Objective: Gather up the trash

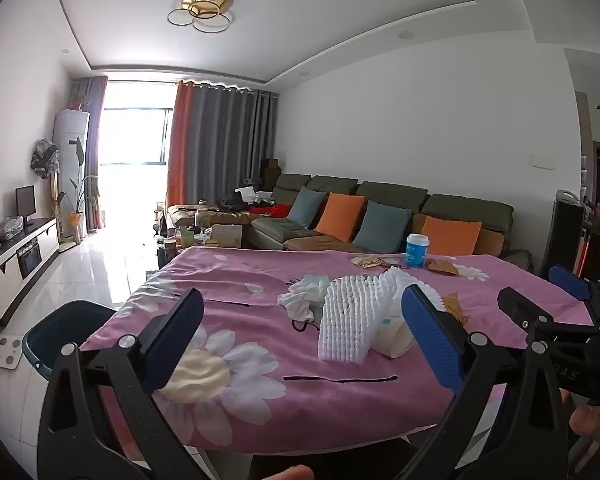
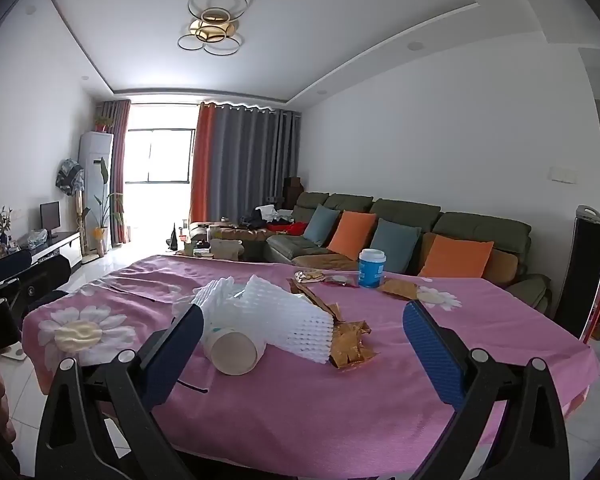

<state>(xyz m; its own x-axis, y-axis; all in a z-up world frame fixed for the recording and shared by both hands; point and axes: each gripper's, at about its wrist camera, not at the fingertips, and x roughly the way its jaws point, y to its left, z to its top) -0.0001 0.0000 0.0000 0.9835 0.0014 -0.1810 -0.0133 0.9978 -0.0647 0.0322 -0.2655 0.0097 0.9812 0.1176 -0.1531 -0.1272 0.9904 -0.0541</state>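
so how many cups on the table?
2. A blue cup stands upright at the far side of the pink tablecloth; a paper cup lies on its side beside the white foam netting. More may hide under the netting.

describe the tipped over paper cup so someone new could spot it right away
Start at the pink flowered tablecloth and find the white foam netting near its middle. The paper cup lies on its side against that netting, open mouth facing the camera. Unlike the upright blue lidded cup near the sofa, it is plain and lidless.
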